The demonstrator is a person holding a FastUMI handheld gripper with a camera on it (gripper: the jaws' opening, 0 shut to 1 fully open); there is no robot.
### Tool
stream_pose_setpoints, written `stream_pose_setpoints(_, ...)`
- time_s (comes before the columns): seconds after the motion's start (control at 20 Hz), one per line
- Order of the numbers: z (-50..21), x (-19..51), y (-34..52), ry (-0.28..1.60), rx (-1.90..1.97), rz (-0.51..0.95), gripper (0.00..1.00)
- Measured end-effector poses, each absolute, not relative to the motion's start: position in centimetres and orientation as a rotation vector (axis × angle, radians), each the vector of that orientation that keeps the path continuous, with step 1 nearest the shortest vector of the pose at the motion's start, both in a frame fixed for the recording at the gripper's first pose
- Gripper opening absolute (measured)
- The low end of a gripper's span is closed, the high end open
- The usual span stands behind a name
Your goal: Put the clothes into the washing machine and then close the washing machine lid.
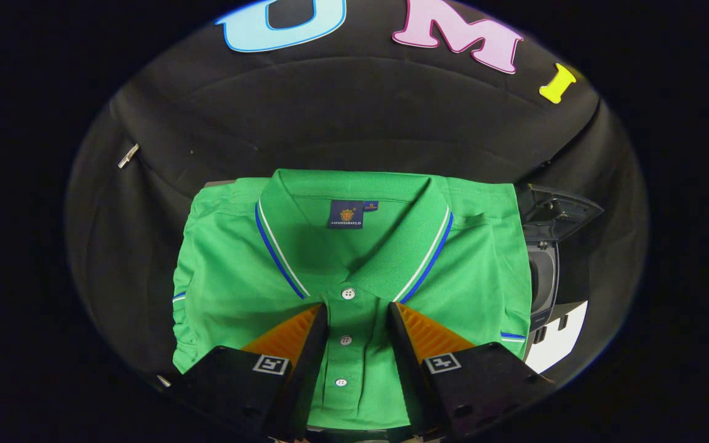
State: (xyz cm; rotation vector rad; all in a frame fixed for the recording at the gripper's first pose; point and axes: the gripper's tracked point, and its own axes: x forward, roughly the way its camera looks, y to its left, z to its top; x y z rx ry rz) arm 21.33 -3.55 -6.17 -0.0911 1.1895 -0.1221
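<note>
Now the gripper (pixel 357 320) is spread wide over the folded green polo shirt (pixel 305 271), its button placket between the fingers, the washing machine (pixel 545 271) just beside. Soft and limp, it likely needs a pinch through several layers.

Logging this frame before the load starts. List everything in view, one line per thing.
Folded green polo shirt: one, green with blue and white stripes on collar and sleeve cuffs, lying flat, collar away from the gripper.
White buttons: three, white, down the shirt placket between the fingers.
Dark neck label: one, navy, inside the collar.
Dark washing machine: one, dark grey or black, beside the shirt on the right, partly hidden by it, lid apparently raised.
Black cloth wall: one, black, beyond the shirt.
Small metal zip pull: one, silvery, on the cloth left of the shirt.
Gripper: one, fingers open over the placket, astride the buttons.
</note>
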Motion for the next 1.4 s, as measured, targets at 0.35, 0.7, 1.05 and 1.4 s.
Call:
stream_pose_setpoints(0.35, -5.76, 21.75, -3.37, 1.198, -0.090, -0.098, 0.18)
stream_pose_setpoints(0.7, -5.94, 21.77, -3.46, 1.166, -0.146, -0.128, 0.06)
stream_pose_setpoints(1.05, -5.87, 21.39, -3.16, 1.094, -0.188, -0.168, 0.06)
stream_pose_setpoints(1.4, -5.27, 21.48, -3.06, 0.805, -0.230, -0.118, 0.06)
